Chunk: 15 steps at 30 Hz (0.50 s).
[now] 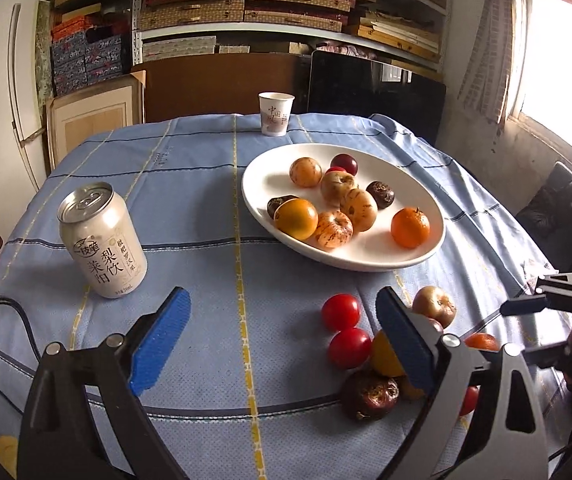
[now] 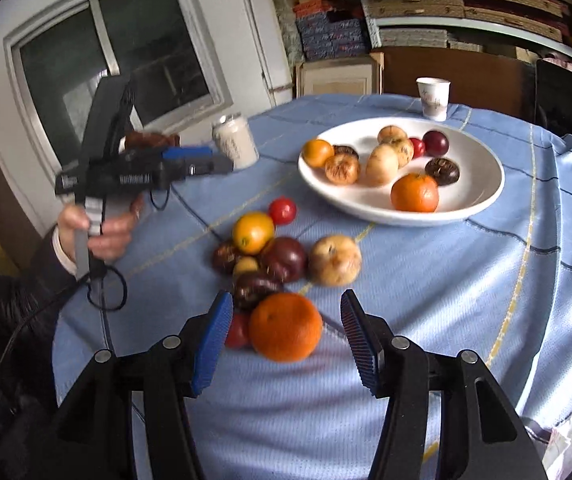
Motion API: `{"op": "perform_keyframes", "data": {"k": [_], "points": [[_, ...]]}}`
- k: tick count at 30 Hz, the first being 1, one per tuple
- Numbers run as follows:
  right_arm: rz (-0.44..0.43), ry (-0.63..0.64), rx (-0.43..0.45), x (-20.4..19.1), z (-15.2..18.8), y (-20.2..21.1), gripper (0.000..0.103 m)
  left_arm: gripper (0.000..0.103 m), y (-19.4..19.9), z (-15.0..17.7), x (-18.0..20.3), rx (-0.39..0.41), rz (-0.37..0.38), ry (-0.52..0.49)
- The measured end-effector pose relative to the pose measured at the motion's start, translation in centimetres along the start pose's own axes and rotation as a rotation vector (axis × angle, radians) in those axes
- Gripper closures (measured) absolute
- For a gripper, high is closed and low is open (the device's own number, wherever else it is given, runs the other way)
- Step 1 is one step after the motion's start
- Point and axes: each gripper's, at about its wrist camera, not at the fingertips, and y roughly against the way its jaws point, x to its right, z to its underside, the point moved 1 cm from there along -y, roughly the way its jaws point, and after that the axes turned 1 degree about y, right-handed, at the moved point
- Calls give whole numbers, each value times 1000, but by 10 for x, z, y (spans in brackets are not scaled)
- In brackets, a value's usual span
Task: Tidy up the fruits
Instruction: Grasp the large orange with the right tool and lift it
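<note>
A white oval plate [image 1: 270,224] [image 2: 482,196] holds several fruits: oranges, apples and dark passion fruits. A loose pile lies on the blue cloth: red tomatoes [image 1: 341,312], a yellow-orange fruit [image 2: 252,233], a pale apple [image 2: 335,259] [image 1: 435,305], dark fruits [image 1: 369,395] and a big orange [image 2: 285,327]. My left gripper [image 1: 282,330] is open and empty, left of the pile. My right gripper [image 2: 286,344] is open, with the big orange between its blue pads [image 2: 214,344], not squeezed.
A white drink can [image 1: 102,240] [image 2: 235,141] stands at the left. A paper cup [image 1: 275,113] [image 2: 433,98] stands at the table's far edge. Shelves of boxes lie behind. The left hand-held gripper [image 2: 142,172] shows in the right wrist view.
</note>
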Motion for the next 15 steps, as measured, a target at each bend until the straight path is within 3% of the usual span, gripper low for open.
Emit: {"op": "perform_keyframes", "data": {"k": [15], "points": [[39,16,-98,-6,7,-27,46,11,0,3,9,-1,-19,-39]]}}
